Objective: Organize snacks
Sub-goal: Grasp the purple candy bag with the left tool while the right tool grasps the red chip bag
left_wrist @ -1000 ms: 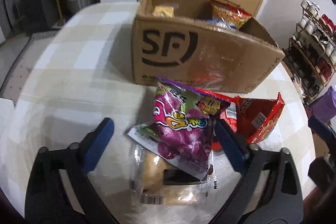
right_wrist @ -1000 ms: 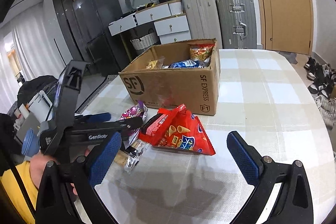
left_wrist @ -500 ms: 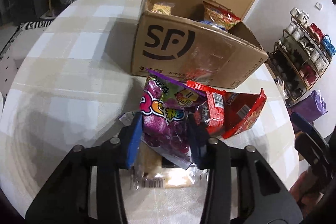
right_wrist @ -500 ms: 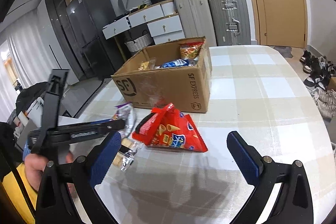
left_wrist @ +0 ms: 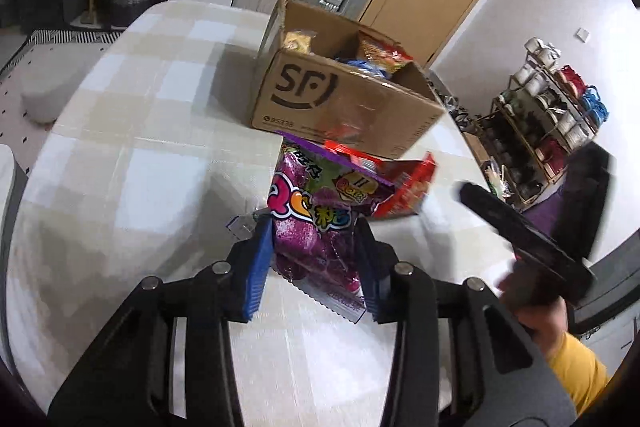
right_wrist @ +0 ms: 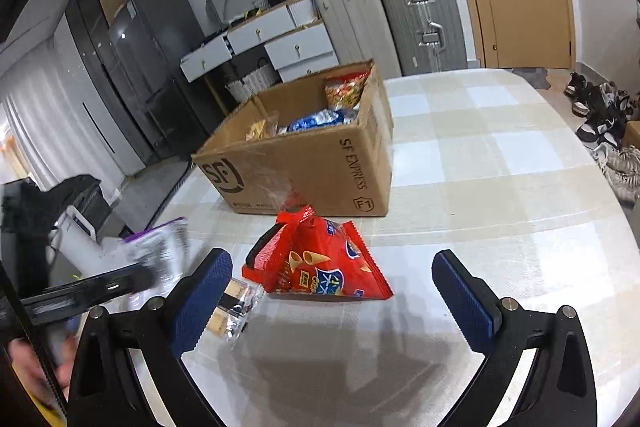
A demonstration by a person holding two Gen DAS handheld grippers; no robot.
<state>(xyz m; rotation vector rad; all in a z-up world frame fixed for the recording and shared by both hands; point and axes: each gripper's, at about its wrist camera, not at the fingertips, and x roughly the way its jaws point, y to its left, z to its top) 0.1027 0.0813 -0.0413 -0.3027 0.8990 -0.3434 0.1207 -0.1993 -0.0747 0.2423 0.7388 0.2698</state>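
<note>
Left wrist: left jaws clamp purple bag (left_wrist: 320, 223) lengthwise toward box (left_wrist: 340, 99); right jaws wide.

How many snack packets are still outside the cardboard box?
3 visible: the purple packet gripped by the left gripper; the red packet on the table in front of the box; a clear-wrapped snack beside it. Others may be hidden.

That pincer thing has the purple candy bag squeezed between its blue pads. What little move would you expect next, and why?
Probably a short lift and carry toward the open SF cardboard box. The left hand-held gripper is shut on the purple grape candy bag, the box just beyond it already holds other snacks, and the right hand-held gripper hangs open over the red snack bag, free for later.
</note>
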